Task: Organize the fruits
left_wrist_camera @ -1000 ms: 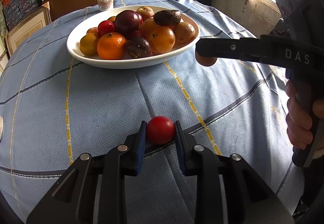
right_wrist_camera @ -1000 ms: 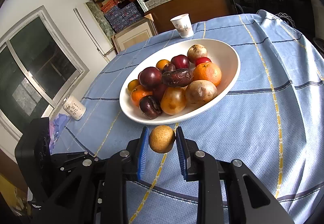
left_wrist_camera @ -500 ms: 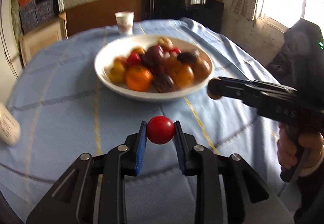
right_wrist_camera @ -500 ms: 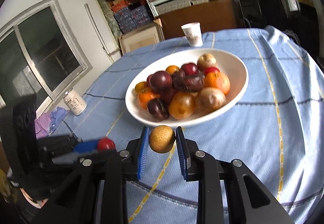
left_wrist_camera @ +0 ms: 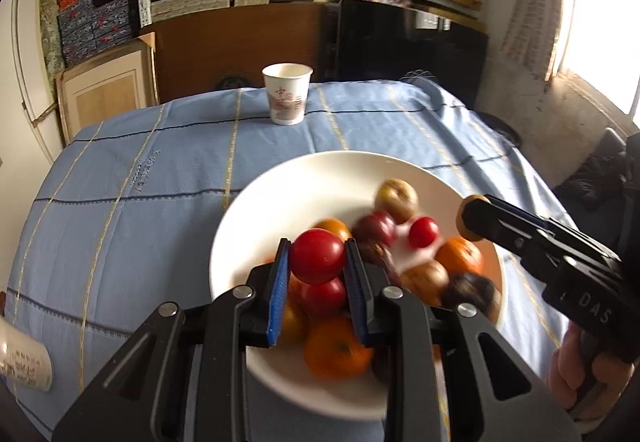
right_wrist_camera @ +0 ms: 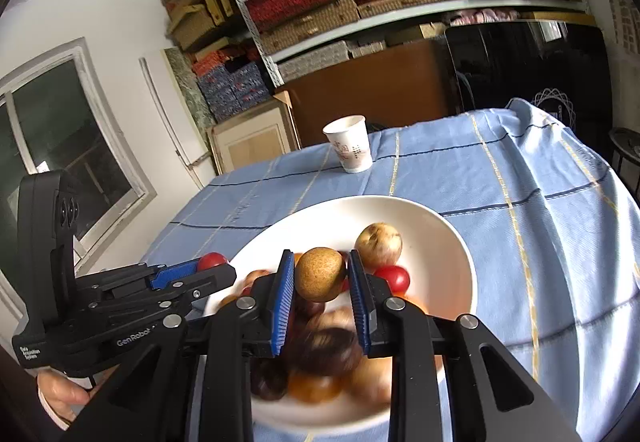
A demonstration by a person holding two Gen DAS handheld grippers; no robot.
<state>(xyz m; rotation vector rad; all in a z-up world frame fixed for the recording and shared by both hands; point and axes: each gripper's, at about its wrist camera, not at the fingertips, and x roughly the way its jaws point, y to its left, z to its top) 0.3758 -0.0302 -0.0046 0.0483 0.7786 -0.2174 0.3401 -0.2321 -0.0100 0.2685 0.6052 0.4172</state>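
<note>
The left gripper (left_wrist_camera: pixel 316 268) pinches a round red tomato (left_wrist_camera: pixel 318 261) between its 2 blue pads, above the near-left part of the white oval ceramic bowl (left_wrist_camera: pixel 280 202). The right gripper (right_wrist_camera: pixel 320 280) clamps a round tan-brown fruit (right_wrist_camera: pixel 320 279) over the same bowl's middle. The bowl, heaped with oranges, plums and other fruit, sits on the blue checked tablecloth (left_wrist_camera: pixel 120 210). A white paper cup (left_wrist_camera: pixel 287 93) stands near the table's far edge.

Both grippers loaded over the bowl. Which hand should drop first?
Left, probably. Its gripper holds the red fruit above the fruit pile, well inside the bowl. The right gripper holds its brown fruit nearer the rim in the left view.
</note>
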